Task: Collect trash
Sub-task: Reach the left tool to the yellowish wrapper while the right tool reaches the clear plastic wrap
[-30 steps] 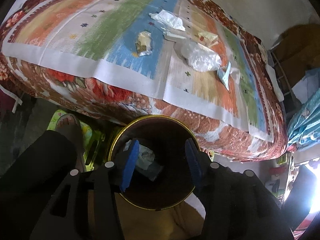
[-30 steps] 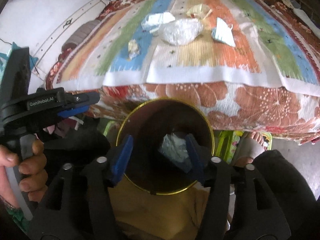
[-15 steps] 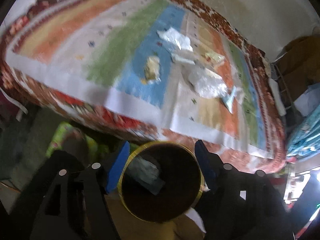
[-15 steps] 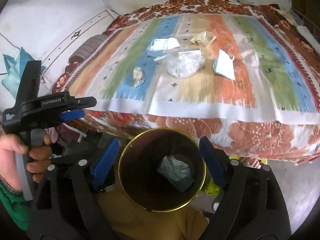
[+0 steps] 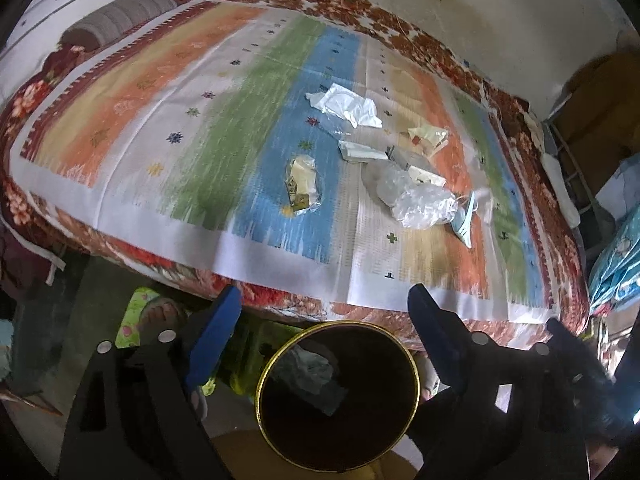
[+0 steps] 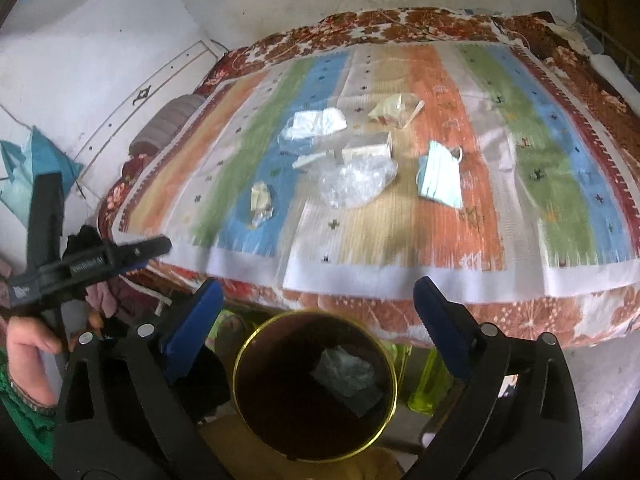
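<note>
A dark round bin with a gold rim (image 5: 280,354) (image 6: 244,346) stands below the bed's front edge, crumpled wrappers (image 5: 312,376) (image 6: 348,372) lying inside. My left gripper (image 5: 324,312) and right gripper (image 6: 316,304) hover above it, jaws still opening, nothing between them. On the striped bedspread (image 5: 200,152) (image 6: 500,200) lie several pieces of trash: a crumpled clear bag (image 5: 416,196) (image 6: 356,180), a white wrapper (image 5: 348,106) (image 6: 316,124), a small yellowish wrapper (image 5: 302,186) (image 6: 260,200), a light blue face mask (image 5: 464,220) (image 6: 438,180) and a cream packet (image 5: 428,136) (image 6: 394,110).
A grey bolster (image 5: 116,20) (image 6: 168,120) lies at the bed's far left. White walls stand behind. A foot on a green sandal (image 5: 156,316) rests beside the bin. In the right wrist view a hand (image 6: 28,352) holds the left gripper's body (image 6: 92,262). Cluttered shelving (image 5: 600,128) flanks the right.
Both grippers rose and pulled back from the bin and their jaws widened. More of the bedspread and its trash came into view. The wrappers stay in the bin.
</note>
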Demonstrator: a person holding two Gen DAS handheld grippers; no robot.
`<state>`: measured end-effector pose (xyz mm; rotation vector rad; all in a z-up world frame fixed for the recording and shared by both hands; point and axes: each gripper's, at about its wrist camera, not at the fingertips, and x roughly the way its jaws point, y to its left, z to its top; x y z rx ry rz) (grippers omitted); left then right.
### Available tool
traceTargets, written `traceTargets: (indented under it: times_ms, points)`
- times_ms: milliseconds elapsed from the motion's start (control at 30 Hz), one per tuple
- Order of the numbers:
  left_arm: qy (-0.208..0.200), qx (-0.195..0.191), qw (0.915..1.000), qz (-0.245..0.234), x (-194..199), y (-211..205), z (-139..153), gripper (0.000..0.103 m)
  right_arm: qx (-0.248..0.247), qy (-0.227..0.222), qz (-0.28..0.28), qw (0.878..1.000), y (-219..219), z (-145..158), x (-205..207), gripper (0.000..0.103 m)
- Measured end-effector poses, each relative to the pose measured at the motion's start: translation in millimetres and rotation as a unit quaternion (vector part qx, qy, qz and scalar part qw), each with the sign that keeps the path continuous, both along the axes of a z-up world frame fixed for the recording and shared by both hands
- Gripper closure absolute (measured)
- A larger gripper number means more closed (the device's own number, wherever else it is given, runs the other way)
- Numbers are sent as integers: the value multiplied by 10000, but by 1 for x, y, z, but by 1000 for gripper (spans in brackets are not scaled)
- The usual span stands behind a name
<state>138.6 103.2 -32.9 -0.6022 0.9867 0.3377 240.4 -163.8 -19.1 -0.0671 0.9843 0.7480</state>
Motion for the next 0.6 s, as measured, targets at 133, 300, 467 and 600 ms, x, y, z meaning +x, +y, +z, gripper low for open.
traceTargets:
  times_ms: [133,300,467,600]
  points:
    - [-12,-61,10000,-30,16,12,-4,13,56,-15,-136,9999,6,1,16,9]
    - [26,38,9999,-162,42,29,-8,12,-134,-22,-240,9996,15,-10,36,9]
    - [147,127,9997,-168,58,43,-19,11,-84,78,-440,9990,19,-19,61,9]
    - [218,-59,9996,-139,65,54,-31,11,-52,36,-368,9993,29,-22,73,9]
